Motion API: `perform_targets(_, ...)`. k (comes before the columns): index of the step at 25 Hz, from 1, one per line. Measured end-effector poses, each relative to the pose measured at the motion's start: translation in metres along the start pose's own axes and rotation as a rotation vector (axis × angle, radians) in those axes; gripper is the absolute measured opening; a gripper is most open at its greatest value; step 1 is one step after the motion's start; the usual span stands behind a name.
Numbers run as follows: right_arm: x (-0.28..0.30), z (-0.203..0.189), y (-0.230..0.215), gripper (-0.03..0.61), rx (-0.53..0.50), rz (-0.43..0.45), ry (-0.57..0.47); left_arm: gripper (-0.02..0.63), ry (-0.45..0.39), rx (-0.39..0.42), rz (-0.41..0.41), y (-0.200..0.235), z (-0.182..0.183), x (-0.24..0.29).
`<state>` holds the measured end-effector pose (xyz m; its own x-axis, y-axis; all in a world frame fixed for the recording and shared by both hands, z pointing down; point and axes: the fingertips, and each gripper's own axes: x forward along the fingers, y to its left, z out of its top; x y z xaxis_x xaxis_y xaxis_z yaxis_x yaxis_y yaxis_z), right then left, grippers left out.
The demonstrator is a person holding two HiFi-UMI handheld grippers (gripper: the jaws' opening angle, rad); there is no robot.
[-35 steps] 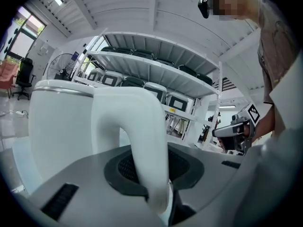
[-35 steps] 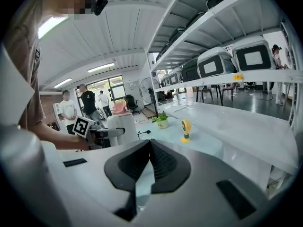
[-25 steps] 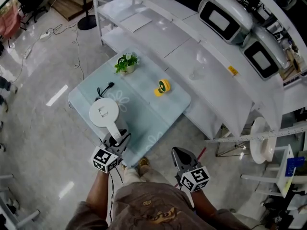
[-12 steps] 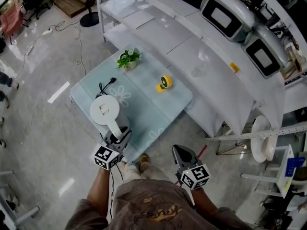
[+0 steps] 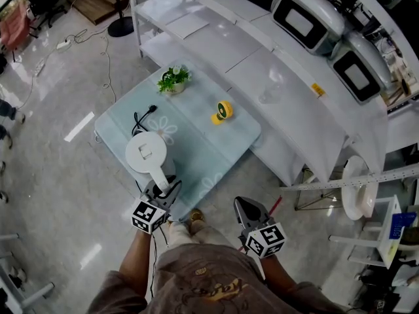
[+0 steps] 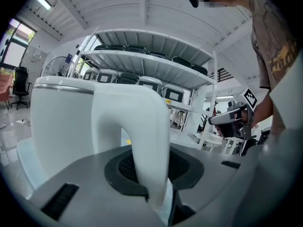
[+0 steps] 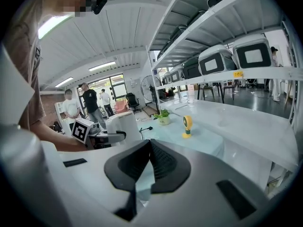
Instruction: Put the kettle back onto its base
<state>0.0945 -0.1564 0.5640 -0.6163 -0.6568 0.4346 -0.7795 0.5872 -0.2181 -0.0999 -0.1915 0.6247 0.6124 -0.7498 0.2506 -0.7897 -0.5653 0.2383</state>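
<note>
A white kettle [image 5: 145,154] stands at the front left of the glass table [image 5: 216,146]. My left gripper [image 5: 161,188] is shut on its curved white handle [image 6: 142,141], which fills the gap between the pads in the left gripper view. The kettle's body [image 6: 61,122] rises just behind the handle. A black cord with a plug [image 5: 141,119] runs under the kettle; the base itself is hidden. My right gripper [image 5: 246,209] hangs shut and holds nothing, off the table's front right. Its pads meet [image 7: 150,162], and it sees the kettle [image 7: 124,126] from the side.
A small potted plant [image 5: 173,80] and a yellow mini fan [image 5: 223,112] stand on the far half of the table. White shelving with grey cases [image 5: 308,25] runs behind it. Cables [image 5: 98,44] lie on the floor at left. People stand far off [image 7: 90,105].
</note>
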Motion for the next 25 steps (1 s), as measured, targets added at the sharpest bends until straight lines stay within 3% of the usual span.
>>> perform_targets(7, -0.003, -0.004, 0.002, 0.002, 0.002, 0.001, 0.007, 0.106, 0.038, 0.067, 0.012, -0.012, -0.017, 0.0)
perform_targets(21, -0.002, -0.011, 0.006, 0.002, -0.004, 0.031, 0.026, 0.107, 0.025, 0.085, 0.032, -0.018, -0.026, 0.003)
perform_targets(25, 0.003, -0.01, 0.01, 0.002, -0.012, 0.052, 0.027, 0.158, 0.065, 0.108, 0.025, -0.025, -0.033, 0.003)
